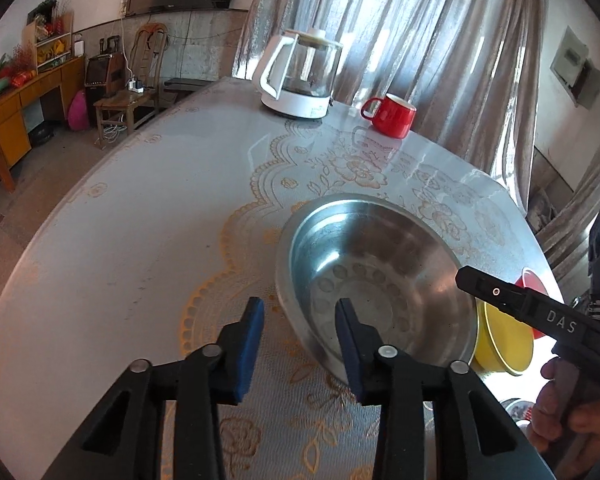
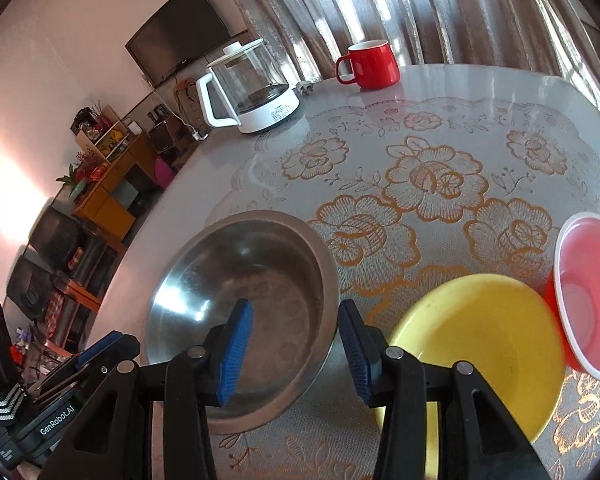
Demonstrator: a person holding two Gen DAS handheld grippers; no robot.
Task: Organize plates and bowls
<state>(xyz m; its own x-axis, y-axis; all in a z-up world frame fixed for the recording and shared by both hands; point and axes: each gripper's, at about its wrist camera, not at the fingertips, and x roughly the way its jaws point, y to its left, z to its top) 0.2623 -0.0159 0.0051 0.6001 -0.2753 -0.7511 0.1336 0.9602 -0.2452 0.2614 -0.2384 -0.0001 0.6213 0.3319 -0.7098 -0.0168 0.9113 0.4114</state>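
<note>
A steel bowl (image 1: 380, 276) (image 2: 240, 308) stands empty on the table. A yellow bowl (image 2: 480, 344) (image 1: 504, 344) sits just right of it, and a red bowl (image 2: 592, 296) (image 1: 536, 280) with a white rim leans against the yellow one. My left gripper (image 1: 300, 312) is open, its jaws straddling the steel bowl's near-left rim. My right gripper (image 2: 296, 320) is open, its jaws straddling the steel bowl's right rim, beside the yellow bowl. Neither holds anything.
A glass kettle (image 1: 300, 76) (image 2: 252, 88) on a white base and a red mug (image 1: 392, 114) (image 2: 370, 64) stand at the table's far edge by the curtain. The lace-patterned table (image 1: 140, 208) drops off at the left toward chairs and cabinets.
</note>
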